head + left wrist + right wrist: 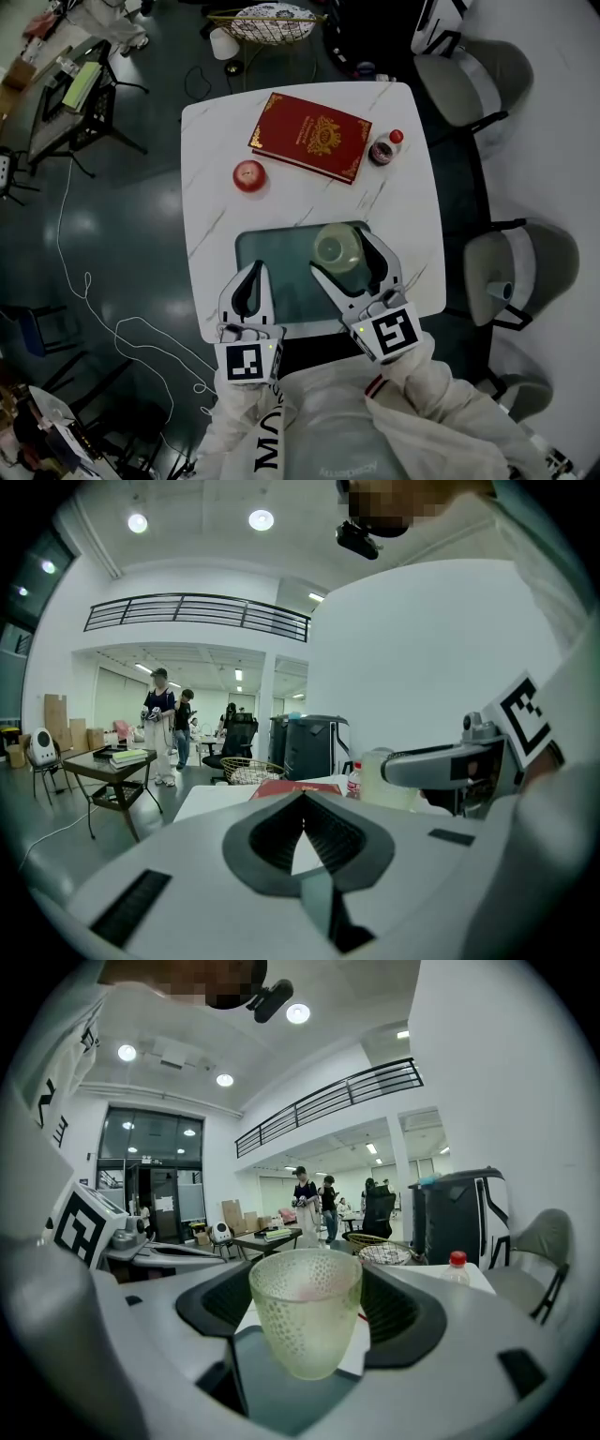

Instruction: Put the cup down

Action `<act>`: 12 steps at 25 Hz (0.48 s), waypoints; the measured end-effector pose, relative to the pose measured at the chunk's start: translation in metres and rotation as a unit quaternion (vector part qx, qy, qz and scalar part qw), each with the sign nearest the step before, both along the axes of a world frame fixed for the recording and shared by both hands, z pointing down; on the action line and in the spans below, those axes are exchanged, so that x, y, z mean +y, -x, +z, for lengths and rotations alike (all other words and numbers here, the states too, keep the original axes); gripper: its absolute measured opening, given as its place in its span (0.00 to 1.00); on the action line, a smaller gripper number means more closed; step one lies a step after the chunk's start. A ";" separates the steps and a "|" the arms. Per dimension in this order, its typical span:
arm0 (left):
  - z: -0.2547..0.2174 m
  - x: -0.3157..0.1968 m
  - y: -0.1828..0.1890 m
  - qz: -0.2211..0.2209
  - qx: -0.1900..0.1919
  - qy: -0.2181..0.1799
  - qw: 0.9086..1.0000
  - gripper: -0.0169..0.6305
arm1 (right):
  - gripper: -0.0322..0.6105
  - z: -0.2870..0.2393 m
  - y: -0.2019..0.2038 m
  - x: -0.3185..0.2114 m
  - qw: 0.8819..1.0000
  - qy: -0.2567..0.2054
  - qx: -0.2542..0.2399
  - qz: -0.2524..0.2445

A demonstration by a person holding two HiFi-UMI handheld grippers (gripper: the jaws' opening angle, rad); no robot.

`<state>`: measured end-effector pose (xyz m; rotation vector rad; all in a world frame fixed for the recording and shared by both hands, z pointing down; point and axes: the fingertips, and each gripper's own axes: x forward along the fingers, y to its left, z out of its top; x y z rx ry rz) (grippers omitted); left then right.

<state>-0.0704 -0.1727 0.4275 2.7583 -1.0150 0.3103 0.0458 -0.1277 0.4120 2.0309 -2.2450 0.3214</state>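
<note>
Right gripper [342, 253]: jaws part-open and closed against the two sides of a pale green, dimpled glass cup [305, 1312]. The cup is upright with its mouth up and looks empty. It sits over the far edge of a dark green mat [272, 272]; whether its base touches the mat cannot be told.

Left gripper [255, 279]: jaws together at the tips, nothing between them. It is held over the near left part of the mat, beside the right gripper and apart from it.

The mat lies on the near half of a white marbled tabletop [211, 178]. Beyond it lie a red book [310, 136] with gold ornament, a red round object [248, 175] to the book's left, and a small red-capped bottle [386, 147] just right of the book. Grey chairs [511, 267] stand along the tabletop's right side.
</note>
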 end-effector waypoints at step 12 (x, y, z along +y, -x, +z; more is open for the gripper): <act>0.036 -0.012 0.004 -0.016 -0.008 0.010 1.000 0.05 | 0.61 0.033 0.018 -0.017 0.999 -0.001 -0.031 -0.016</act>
